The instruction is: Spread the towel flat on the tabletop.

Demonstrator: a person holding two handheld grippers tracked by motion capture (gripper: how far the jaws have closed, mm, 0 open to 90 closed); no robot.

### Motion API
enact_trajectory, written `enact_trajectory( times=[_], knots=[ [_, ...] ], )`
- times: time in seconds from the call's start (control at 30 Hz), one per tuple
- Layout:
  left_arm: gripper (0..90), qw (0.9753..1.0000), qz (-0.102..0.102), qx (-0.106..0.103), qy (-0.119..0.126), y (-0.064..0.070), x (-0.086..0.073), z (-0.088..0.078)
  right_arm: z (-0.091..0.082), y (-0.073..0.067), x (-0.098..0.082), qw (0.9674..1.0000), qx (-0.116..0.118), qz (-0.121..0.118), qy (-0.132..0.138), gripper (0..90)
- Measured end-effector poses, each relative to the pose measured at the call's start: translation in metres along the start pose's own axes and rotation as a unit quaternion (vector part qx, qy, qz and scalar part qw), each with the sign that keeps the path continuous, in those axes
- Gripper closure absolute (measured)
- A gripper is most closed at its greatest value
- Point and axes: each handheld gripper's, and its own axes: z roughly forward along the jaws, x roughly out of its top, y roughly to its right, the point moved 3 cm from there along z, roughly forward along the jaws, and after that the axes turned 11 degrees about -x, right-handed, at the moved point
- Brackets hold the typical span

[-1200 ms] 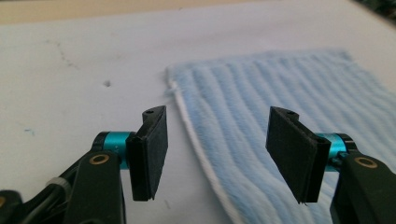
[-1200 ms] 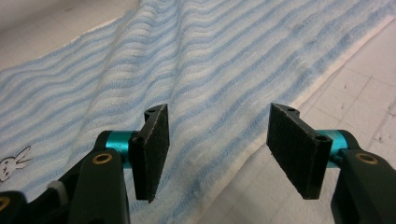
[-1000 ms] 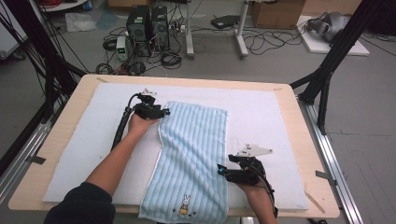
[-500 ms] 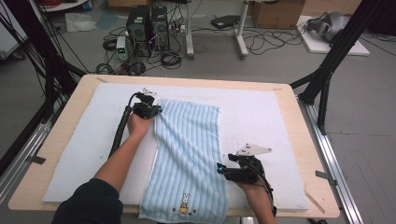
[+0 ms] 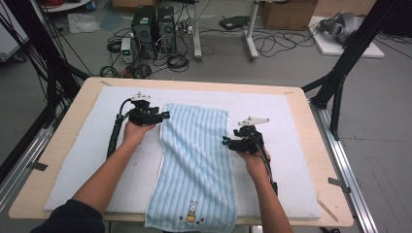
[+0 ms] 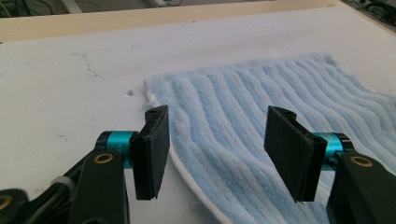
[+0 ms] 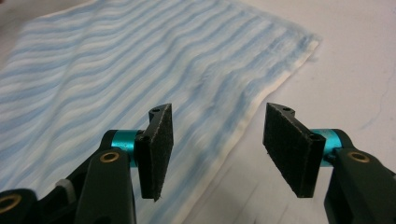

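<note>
A light blue striped towel (image 5: 197, 160) with a small rabbit emblem near its front end lies flat along the middle of the white mat (image 5: 73, 160); its front end hangs over the table's front edge. My left gripper (image 5: 164, 116) is open at the towel's far left corner, jaws straddling the towel's left edge (image 6: 187, 175). My right gripper (image 5: 224, 141) is open at the towel's right edge, about a third of the way down from the far end. In the right gripper view the towel (image 7: 116, 70) and its white hem pass between the spread pads.
The white mat covers a wooden table (image 5: 320, 141). Black frame posts (image 5: 340, 77) stand at the table's right and left. Cables and computer boxes (image 5: 155, 24) sit on the floor beyond the far edge.
The right gripper has moved up along the towel's right edge, away from the front. The towel's far end has shifted and flattened; the left gripper stays near the far left corner.
</note>
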Motion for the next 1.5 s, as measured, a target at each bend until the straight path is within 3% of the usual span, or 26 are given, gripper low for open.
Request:
enact_trajectory(
  times=[0.13, 0.3, 0.47, 0.53, 0.6, 0.67, 0.73, 0.8, 0.97, 1.1, 1.17, 1.27, 1.37, 1.5],
  knots=[
    [35.7, 0.9998, 0.005, -0.018, -0.006, 0.002, -0.005, -0.006, 0.015, 0.004, 0.015, 0.9999, -0.006, 0.004, -0.014, 41.5],
    [34.9, 0.9997, 0.018, -0.015, 0.000, 0.006, -0.010, -0.014, 0.030, 0.009, 0.029, 0.9994, -0.022, 0.001, -0.025, 41.7],
    [36.0, 0.9997, 0.022, -0.013, 0.000, 0.006, -0.018, -0.020, 0.050, 0.013, 0.033, 0.9982, -0.039, 0.025, -0.038, 35.7],
    [36.8, 0.9996, 0.023, -0.014, -0.001, 0.006, -0.020, -0.022, 0.058, 0.012, 0.035, 0.9976, -0.048, 0.028, -0.041, 37.5],
    [36.8, 0.9998, 0.019, -0.010, -0.002, 0.005, -0.021, -0.022, 0.064, 0.009, 0.036, 0.9968, -0.055, 0.024, -0.052, 45.0],
    [36.8, 0.9998, 0.019, -0.009, -0.003, 0.005, -0.021, -0.022, 0.068, 0.008, 0.036, 0.9945, -0.079, -0.002, -0.069, 67.7],
    [36.8, 0.9998, 0.018, -0.009, -0.003, 0.005, -0.022, -0.022, 0.070, 0.008, 0.036, 0.9925, -0.095, -0.021, -0.074, 82.2],
    [36.9, 0.9998, 0.016, -0.007, -0.006, 0.004, -0.022, -0.023, 0.072, 0.010, 0.037, 0.9921, -0.100, -0.015, -0.075, 85.8],
    [36.9, 0.9999, 0.011, -0.004, -0.007, 0.004, -0.024, -0.023, 0.077, 0.019, 0.042, 0.9903, -0.116, -0.009, -0.076, 86.5],
    [37.1, 0.9999, 0.006, -0.001, -0.010, 0.003, -0.026, -0.023, 0.077, 0.034, 0.041, 0.9836, -0.170, 0.006, -0.059, 86.6],
    [37.2, 0.9999, 0.007, -0.002, -0.010, 0.004, -0.026, -0.023, 0.077, 0.040, 0.039, 0.9807, -0.184, 0.037, -0.056, 85.1],
    [38.5, 1.0000, 0.009, 0.001, -0.001, 0.003, -0.025, -0.021, 0.073, 0.041, 0.039, 0.9826, -0.170, 0.057, -0.047, 71.2],
    [40.4, 1.0000, 0.002, 0.004, 0.002, 0.000, -0.023, -0.016, 0.063, 0.040, 0.044, 0.9858, -0.153, 0.063, -0.027, 61.4],
    [42.3, 0.9999, -0.004, 0.009, -0.007, -0.004, -0.021, -0.006, 0.048, 0.039, 0.046, 0.9902, -0.120, 0.069, -0.016, 56.0]
  ],
)
